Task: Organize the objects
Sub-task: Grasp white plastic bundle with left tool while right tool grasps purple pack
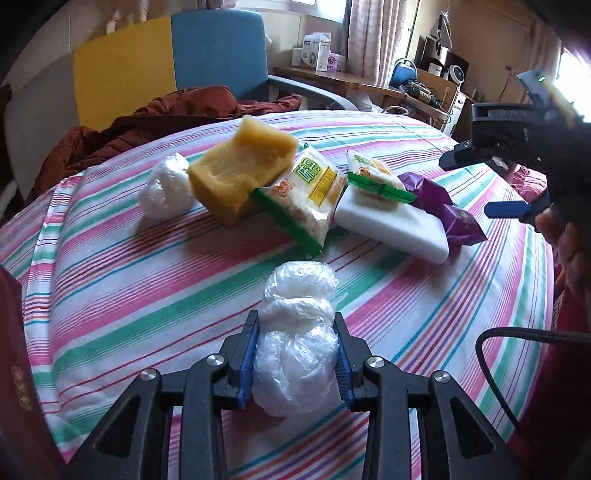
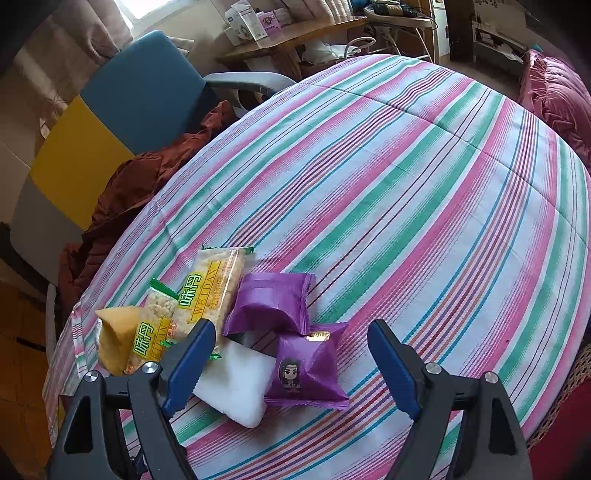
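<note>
Here my left gripper (image 1: 297, 354) pinches a plastic-wrapped white ball (image 1: 295, 347); my right gripper (image 2: 291, 369) hangs spread over purple packets (image 2: 308, 369).

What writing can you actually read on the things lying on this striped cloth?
"WEIDAN", under two large Chinese characters: on the longer snack packet.
"...DAN", same characters: on the shorter snack packet, partly hidden.
Purple packet: a cartoon figure; its gold label is too blurred.
Boxes on the desk: too small.
</note>
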Available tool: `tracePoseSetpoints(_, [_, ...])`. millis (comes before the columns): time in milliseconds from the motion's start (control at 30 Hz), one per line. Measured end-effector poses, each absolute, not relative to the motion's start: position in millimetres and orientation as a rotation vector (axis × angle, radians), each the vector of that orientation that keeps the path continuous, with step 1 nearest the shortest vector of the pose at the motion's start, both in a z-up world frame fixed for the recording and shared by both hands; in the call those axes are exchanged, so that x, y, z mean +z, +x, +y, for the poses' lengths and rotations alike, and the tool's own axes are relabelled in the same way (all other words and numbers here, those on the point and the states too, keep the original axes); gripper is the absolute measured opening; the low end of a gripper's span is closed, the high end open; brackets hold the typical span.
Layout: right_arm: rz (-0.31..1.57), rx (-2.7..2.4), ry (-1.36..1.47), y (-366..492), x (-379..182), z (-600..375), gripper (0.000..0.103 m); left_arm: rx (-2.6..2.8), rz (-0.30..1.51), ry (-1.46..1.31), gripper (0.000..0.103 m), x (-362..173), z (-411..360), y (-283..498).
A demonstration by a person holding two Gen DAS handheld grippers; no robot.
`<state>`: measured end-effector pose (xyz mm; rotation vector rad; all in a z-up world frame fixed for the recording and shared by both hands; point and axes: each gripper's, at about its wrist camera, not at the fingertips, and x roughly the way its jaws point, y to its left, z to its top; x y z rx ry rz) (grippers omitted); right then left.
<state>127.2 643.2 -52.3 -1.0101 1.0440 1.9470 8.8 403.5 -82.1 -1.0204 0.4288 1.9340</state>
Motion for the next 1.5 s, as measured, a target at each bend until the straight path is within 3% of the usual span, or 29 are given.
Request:
tracePoseSetpoints(167, [0.975,1.918,-1.033,122,-45,651,0.083,1.902,0.378,-1.041,0.036,-83,401,0])
tracePoseSetpoints(300, [0.908,1.925,-1.156,95,-53,659,0.074,1.891,0.347,-1.046,0.037,-85,399,-2])
tracePoseSetpoints(567, [0.954,1.915,-1.275,65,-91,668,0.073,1.876,0.299,-1.055,0.038,-86,395,-5])
tracePoseSetpoints(700, [0.872,1.908,-1.285,64,-91,667,0.056,1.886,0.299,-1.051,0.038,-86,396,-3])
tracePoseSetpoints(833, [0.855,1.925,-1.285,67,-89,665,0.051,1.886,0.295,-1.049,0.038,-86,395,-5])
tracePoseSetpoints(1167, [0.773,2.095,-1.102,69,-46,654,0.05,1.926,0.264,-1.104,0.035,-71,372,-13])
tracePoseSetpoints(1500, [0.626,2.305,-1.074,52,-12,597,0.05,2.102,0.151,-1.003,0.035,-3,277,-14])
